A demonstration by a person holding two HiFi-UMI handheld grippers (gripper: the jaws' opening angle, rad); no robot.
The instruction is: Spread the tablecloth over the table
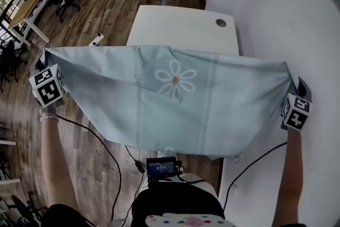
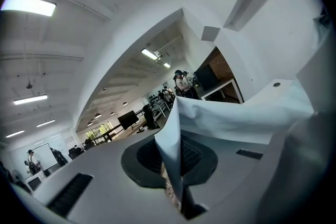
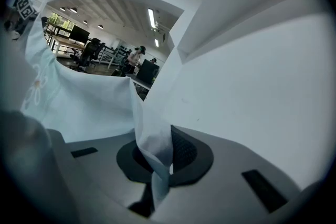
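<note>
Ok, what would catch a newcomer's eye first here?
A pale blue tablecloth with a white daisy at its centre hangs stretched across the middle of the head view. The left tool and right tool each pinch a top corner, and the white table shows beyond it.

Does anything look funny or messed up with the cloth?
Nothing looks torn or spilled. The tablecloth hangs in the air, pinched at two corners by the left tool and right tool, not yet on the table.

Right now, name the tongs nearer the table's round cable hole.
Right. The right tongs, gripping the tablecloth, sit right of the cable hole; the left tongs are far to its left.
</note>
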